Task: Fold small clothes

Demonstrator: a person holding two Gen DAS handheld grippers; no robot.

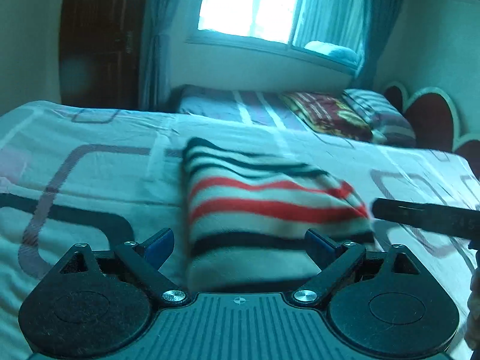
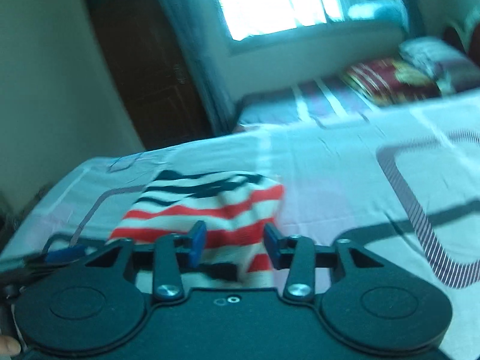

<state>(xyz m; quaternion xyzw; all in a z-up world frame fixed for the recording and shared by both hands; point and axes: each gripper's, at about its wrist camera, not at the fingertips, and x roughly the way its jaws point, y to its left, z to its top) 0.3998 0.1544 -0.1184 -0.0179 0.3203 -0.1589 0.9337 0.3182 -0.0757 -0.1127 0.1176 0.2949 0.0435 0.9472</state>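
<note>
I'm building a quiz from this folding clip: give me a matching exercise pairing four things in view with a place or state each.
Column one:
1. striped garment
2. left gripper
3. door
4. dark red patterned blanket

Column two:
A. on the far bed, under the window
B. jaws spread wide, nothing between the pads
C. folded, lying on the patterned bedsheet
D. dark wood, left of the window

Pairs: 1-C, 2-B, 3-D, 4-A
</note>
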